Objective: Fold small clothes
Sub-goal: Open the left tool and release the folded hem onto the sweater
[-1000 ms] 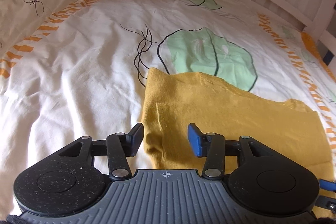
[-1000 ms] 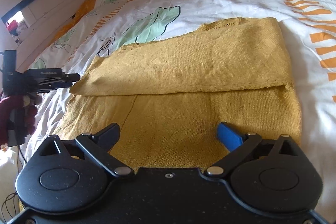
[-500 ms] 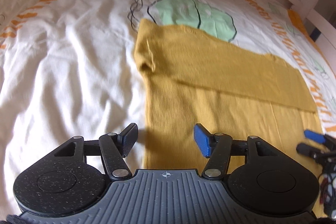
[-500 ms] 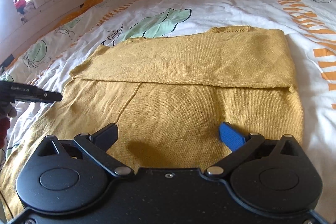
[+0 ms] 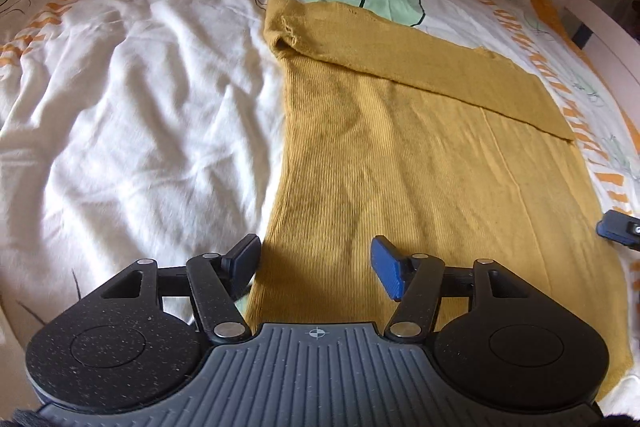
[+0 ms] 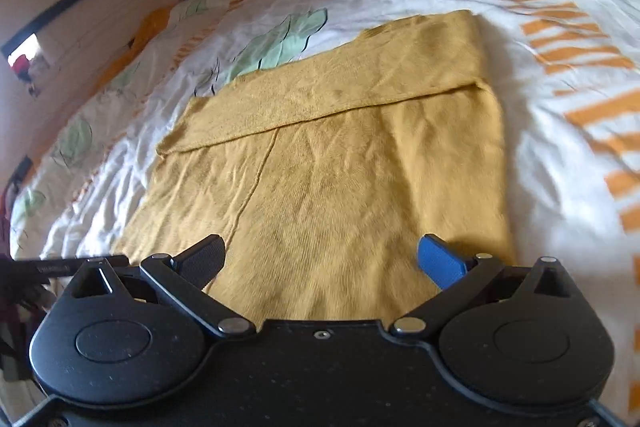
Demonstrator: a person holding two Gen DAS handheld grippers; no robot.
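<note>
Left gripper, right gripper — jaws apart, left's just widening.

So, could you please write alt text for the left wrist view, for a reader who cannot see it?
A mustard-yellow garment, its far edge folded over, lies flat on a white bedcover with green leaf prints. The left gripper is open above the garment's near left edge, holding nothing.

A mustard-yellow ribbed knit garment is lying on a white bedcover that is showing pale green leaves outlined in black and orange dashed stripes, while each black tool is carrying 1 blue pad.
</note>
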